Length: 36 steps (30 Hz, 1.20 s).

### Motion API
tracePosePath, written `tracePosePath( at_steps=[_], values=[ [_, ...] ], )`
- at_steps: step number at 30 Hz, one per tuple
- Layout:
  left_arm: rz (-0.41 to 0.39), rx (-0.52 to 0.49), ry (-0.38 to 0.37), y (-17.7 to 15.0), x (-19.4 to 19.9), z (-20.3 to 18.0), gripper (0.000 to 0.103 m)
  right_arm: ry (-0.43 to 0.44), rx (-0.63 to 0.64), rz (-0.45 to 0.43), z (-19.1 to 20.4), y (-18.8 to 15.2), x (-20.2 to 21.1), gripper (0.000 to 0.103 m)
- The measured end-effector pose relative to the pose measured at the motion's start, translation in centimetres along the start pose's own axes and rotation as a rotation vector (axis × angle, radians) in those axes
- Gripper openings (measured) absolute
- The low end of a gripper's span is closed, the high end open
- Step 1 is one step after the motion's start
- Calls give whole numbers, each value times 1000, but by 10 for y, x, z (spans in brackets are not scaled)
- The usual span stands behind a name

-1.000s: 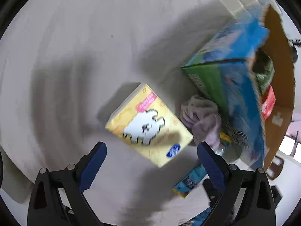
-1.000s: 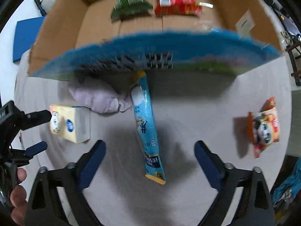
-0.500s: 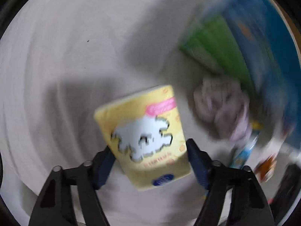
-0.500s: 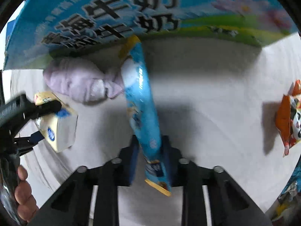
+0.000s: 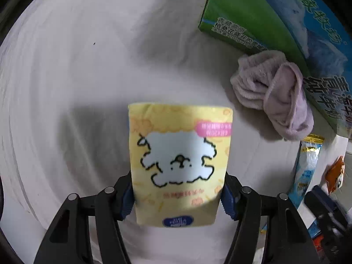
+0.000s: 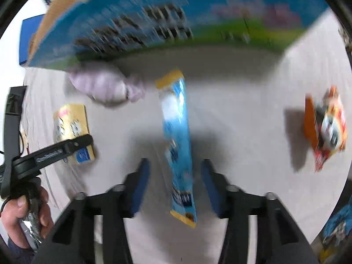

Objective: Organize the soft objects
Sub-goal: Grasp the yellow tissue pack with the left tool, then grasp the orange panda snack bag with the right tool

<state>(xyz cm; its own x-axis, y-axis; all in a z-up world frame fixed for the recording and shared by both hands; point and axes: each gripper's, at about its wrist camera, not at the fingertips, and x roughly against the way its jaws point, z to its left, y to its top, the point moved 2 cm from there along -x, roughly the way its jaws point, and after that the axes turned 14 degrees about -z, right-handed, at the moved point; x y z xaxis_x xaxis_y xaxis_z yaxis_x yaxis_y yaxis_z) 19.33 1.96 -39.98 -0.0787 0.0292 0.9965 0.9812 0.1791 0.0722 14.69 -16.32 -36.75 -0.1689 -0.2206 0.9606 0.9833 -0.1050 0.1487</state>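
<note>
My left gripper [image 5: 177, 195] is shut on a yellow tissue pack [image 5: 179, 158] with a white cartoon dog; the pack also shows in the right wrist view [image 6: 72, 129]. My right gripper [image 6: 175, 184] is open, its jaws on either side of a long blue packet [image 6: 178, 140] that lies on the cloth without touching them. A crumpled lilac towel [image 5: 275, 94] lies against the blue and green cardboard box [image 5: 286, 22]. The box fills the top of the right wrist view [image 6: 176, 22].
An orange snack bag [image 6: 327, 125] lies on the cloth at the right. The pale cloth [image 5: 77, 66] covers the surface. A blue sheet [image 6: 26, 37] lies beyond the box at the left. The hand holding the left gripper [image 6: 22, 209] is at lower left.
My left gripper has closed on the yellow tissue pack. My right gripper closed around the blue packet half a second ago and has opened again; the view pulled back a little.
</note>
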Motion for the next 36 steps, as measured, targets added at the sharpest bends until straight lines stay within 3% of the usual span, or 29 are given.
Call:
tracePosePath(
  at_steps=[4, 9, 11, 15, 20, 23, 25, 27, 29, 36],
  values=[
    [-35, -55, 10, 1, 5, 9, 61, -137, 24, -86, -12, 13, 23, 55],
    [-69, -122, 0, 0, 9, 3, 61, -211, -236, -201, -79, 13, 65, 55],
    [-76, -151, -11, 0, 7, -4, 61, -233, -424, -243, -118, 12, 79, 55],
    [-67, -190, -13, -5, -1, -27, 61, -230, -699, -238, -187, 16, 84, 56],
    [-56, -216, 9, 2, -11, -47, 61, -252, -856, -205, -224, 18, 73, 56],
    [-51, -226, 14, 8, -13, -52, 61, -307, -805, -119, -227, 26, 63, 56],
    [-48, -231, 20, 2, -14, -55, 61, -285, -761, -96, -222, 28, 57, 56],
    [-38, -232, 20, 9, -18, -50, 61, -293, -663, -75, -202, 24, 41, 50],
    [-29, -234, 22, 8, -23, -49, 61, -315, -559, -57, -192, 16, 38, 33],
    [-13, -235, 32, 1, -34, -50, 61, -300, -178, 20, -142, -6, 35, 31]
  ],
)
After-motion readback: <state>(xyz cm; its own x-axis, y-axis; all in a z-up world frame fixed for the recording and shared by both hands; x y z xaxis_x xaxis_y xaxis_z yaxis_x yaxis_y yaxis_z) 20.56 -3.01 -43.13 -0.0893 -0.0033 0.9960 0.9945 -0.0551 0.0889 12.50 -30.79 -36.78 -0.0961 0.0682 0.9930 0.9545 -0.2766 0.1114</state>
